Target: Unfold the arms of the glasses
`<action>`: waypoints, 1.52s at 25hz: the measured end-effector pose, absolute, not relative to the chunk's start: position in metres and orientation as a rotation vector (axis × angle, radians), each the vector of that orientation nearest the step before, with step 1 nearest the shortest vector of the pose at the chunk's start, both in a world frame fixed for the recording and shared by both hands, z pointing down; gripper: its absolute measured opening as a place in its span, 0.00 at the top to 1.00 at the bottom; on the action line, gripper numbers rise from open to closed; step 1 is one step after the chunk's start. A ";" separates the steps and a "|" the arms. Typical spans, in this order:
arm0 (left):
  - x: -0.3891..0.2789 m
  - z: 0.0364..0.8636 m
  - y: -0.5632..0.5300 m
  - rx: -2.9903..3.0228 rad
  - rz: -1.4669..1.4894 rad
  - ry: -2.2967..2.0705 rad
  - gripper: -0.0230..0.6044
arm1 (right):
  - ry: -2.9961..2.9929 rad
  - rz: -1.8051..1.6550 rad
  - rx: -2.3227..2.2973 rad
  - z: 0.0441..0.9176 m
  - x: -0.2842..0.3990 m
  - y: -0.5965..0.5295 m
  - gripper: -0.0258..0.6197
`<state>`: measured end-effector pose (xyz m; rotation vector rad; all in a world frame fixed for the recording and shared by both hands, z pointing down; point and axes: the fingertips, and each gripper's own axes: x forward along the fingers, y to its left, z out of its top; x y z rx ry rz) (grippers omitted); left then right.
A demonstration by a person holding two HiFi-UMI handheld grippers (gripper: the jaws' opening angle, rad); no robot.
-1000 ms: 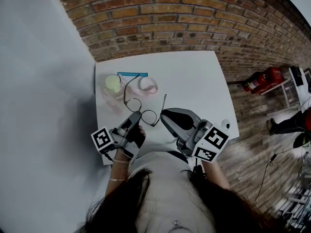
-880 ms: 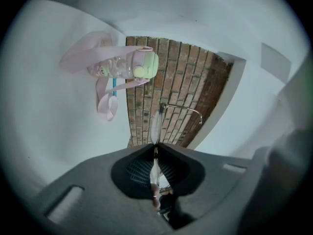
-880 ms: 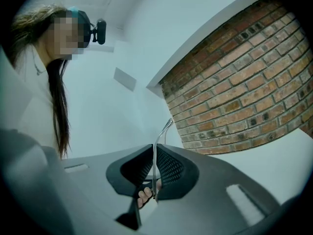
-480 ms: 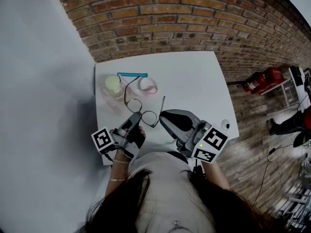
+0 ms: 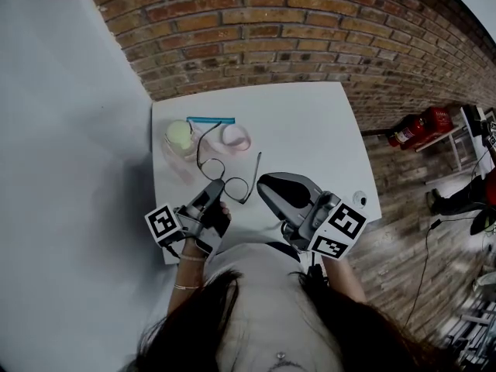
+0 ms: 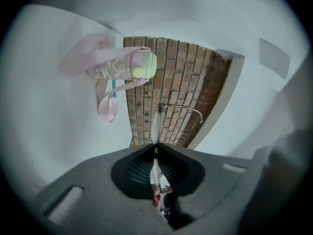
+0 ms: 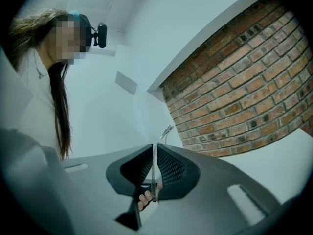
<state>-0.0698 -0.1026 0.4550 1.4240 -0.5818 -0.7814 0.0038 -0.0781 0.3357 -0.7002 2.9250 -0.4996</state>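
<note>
White table [image 5: 310,122] against brick wall [image 5: 294,29]; pale plain wall [image 5: 70,169] at left.

Head view aimed steeply down on table [image 5: 310,122]; each gripper view set close behind its jaws; brick wall [image 5: 271,37] and glasses [image 5: 225,175] shared by all three

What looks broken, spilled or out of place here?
Nothing stands out. The thin wire-framed glasses look whole, pinched between the left gripper and the right gripper; the clear pink bottle with a green lid shows no spill on the white table.
</note>
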 end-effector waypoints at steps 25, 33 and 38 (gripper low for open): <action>-0.044 0.438 -0.090 1.477 -0.724 -0.433 0.93 | 2.965 -0.449 -1.237 0.403 0.063 -0.115 0.95; -0.036 0.439 -0.089 1.487 -0.702 -0.405 0.93 | 2.994 -0.509 -1.326 0.424 0.069 -0.118 0.95; -0.031 0.437 -0.088 1.480 -0.696 -0.388 0.93 | 3.003 -0.526 -1.344 0.425 0.072 -0.118 0.95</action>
